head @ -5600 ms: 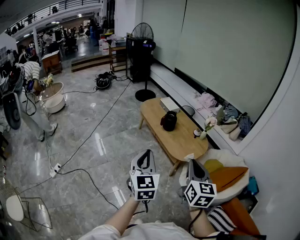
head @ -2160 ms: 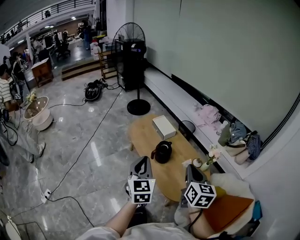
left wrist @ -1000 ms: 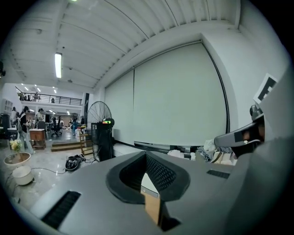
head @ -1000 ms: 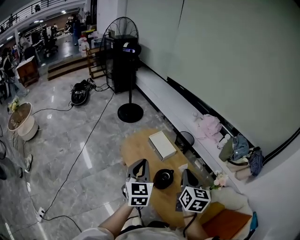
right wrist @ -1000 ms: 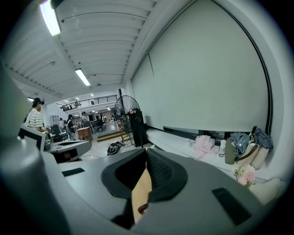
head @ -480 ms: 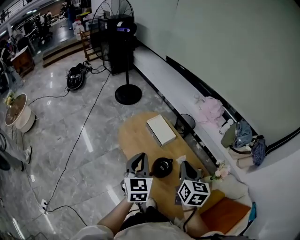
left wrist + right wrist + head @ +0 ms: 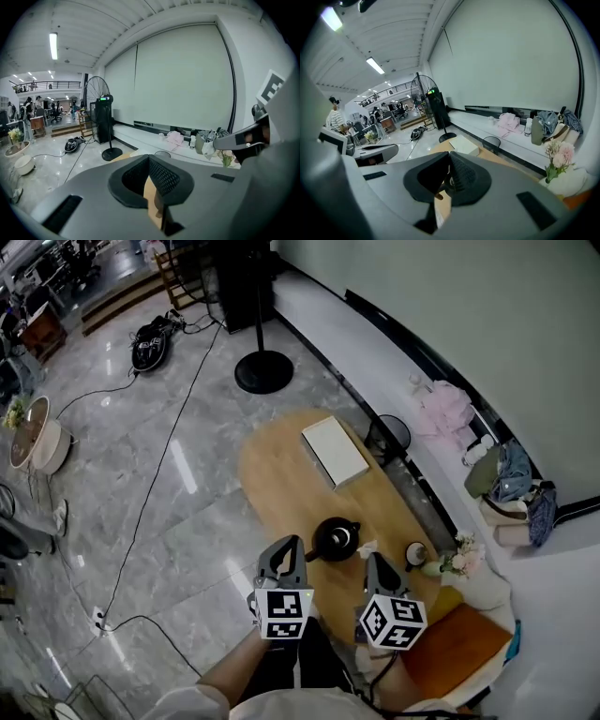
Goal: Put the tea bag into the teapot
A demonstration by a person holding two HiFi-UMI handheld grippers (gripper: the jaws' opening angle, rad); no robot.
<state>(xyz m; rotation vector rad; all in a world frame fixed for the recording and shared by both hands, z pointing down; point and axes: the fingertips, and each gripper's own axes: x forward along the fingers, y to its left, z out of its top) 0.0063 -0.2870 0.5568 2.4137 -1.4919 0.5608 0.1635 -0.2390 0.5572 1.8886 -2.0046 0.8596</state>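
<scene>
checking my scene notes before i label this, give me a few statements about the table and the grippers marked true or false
1. The black teapot stands on the wooden table. True.
2. The white box lies on the floor. False: it lies on the table, beyond the teapot.
3. The left gripper is clamped on the teapot. False: it sits short of the pot, jaws together on nothing.
4. The flowers stand at the table's right end, beside a small cup. True.
5. The tea bag is inside the teapot. False: it shows at the tip of the right gripper, outside the pot.
</scene>
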